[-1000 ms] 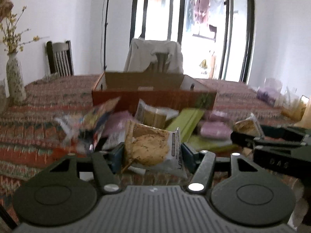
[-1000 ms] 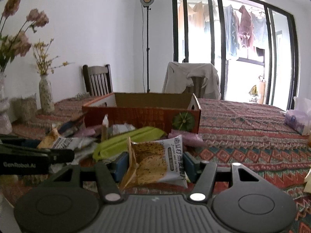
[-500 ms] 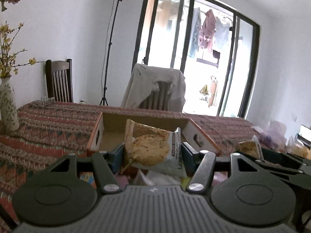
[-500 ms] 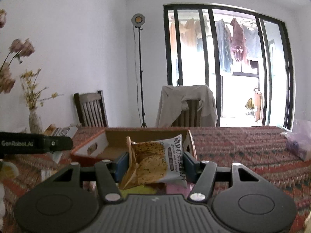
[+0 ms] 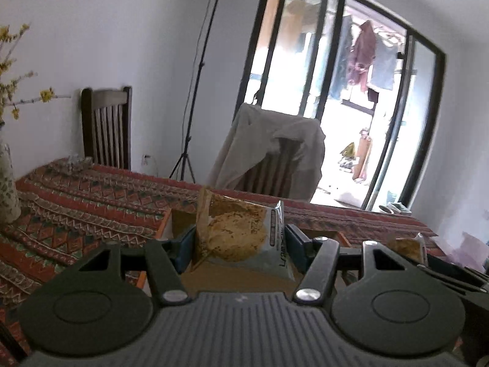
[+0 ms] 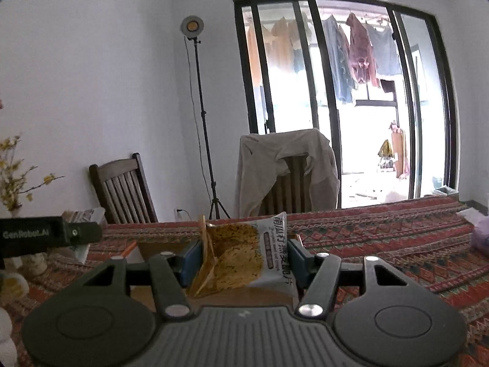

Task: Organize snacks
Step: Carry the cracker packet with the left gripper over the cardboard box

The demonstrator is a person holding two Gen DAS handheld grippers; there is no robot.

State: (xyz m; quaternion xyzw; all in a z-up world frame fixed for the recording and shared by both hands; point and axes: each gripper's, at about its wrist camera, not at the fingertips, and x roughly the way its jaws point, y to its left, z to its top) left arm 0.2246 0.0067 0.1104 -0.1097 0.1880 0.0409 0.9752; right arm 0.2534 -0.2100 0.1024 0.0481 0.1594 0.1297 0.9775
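Left gripper (image 5: pixel 240 244) clamped on a cracker packet (image 5: pixel 241 235), frame centre. Right gripper (image 6: pixel 244 260) clamped on a second cracker packet (image 6: pixel 244 257), above the cardboard box (image 6: pixel 152 249).

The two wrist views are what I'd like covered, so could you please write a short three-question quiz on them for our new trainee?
1. True or false: the left claw is empty.
2. What lies below and behind the snack packet in the right claw?
A. a laundry basket
B. an open cardboard box
C. a frying pan
3. In a few words: what is draped over the chair by the glass doors?

Key
1. False: it is closed on a snack packet of its own.
2. B: the cardboard box on the patterned tablecloth.
3. A light-coloured garment, hung over the chair's back.
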